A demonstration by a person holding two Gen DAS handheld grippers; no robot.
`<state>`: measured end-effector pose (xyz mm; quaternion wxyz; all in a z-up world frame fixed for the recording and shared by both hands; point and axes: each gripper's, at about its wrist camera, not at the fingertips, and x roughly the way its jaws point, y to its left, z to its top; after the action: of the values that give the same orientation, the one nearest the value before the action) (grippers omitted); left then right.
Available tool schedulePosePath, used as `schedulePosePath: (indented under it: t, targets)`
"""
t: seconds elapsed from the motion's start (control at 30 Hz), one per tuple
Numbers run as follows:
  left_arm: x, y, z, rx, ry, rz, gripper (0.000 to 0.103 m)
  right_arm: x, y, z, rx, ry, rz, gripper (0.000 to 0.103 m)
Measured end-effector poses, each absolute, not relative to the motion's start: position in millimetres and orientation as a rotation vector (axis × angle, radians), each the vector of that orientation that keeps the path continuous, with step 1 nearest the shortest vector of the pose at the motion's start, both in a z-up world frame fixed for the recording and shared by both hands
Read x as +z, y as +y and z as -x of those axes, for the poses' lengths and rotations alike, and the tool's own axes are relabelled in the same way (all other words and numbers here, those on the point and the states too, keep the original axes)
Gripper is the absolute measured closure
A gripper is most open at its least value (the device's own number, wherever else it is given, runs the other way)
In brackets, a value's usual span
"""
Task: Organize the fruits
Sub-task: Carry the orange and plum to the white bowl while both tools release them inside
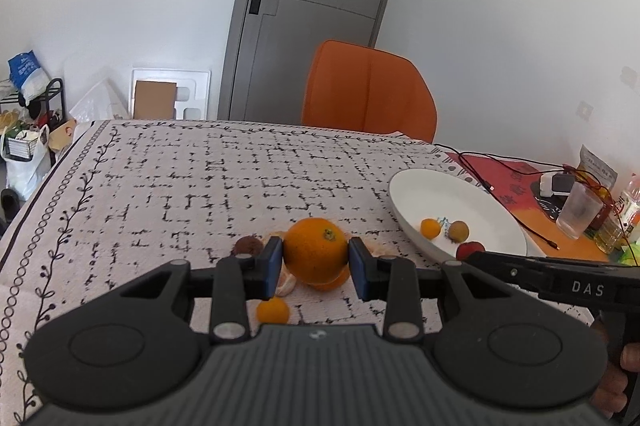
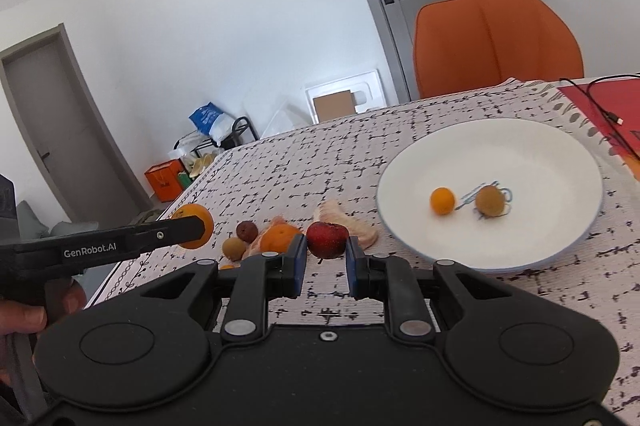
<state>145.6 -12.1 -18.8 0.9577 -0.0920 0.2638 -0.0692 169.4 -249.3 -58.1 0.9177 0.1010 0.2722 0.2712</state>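
Fruit in both grips, both clear of the cloth. Left gripper (image 1: pixel 316 262) clamped on a large orange (image 1: pixel 315 251), pads (image 1: pixel 275 262) squeezing its flanks, stem up. Right gripper (image 2: pixel 327 254) pinched tight on a small red fruit (image 2: pixel 327 240), held just short of the white plate (image 2: pixel 560 154). Already on that plate: a tiny orange (image 2: pixel 442 201) and a brownish round fruit (image 2: pixel 489 201), side by side near the middle. Left behind on the patterned tablecloth (image 2: pixel 320 162): peeled segments (image 2: pixel 348 222), a half-peeled orange (image 2: pixel 280 238), a dark red-brown fruit (image 2: pixel 247 231) and a greenish-brown one (image 2: pixel 234 247), all bunched together.

Best play, by the look of it: carry level over the rim, aim for bare white away from the two residents, go low before letting go. Round fruit, so likely to roll if dropped from height. One hand at a time, to avoid tangling over the plate.
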Motion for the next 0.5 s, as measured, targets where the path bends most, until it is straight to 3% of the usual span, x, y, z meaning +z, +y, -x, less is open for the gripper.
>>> schedulePosePath:
  t: [0.5]
  targets:
    - [-17, -42, -164, -0.187, 0.539, 0.144, 0.069, -63, -280, -174, 0.503, 0.543, -0.251, 0.084]
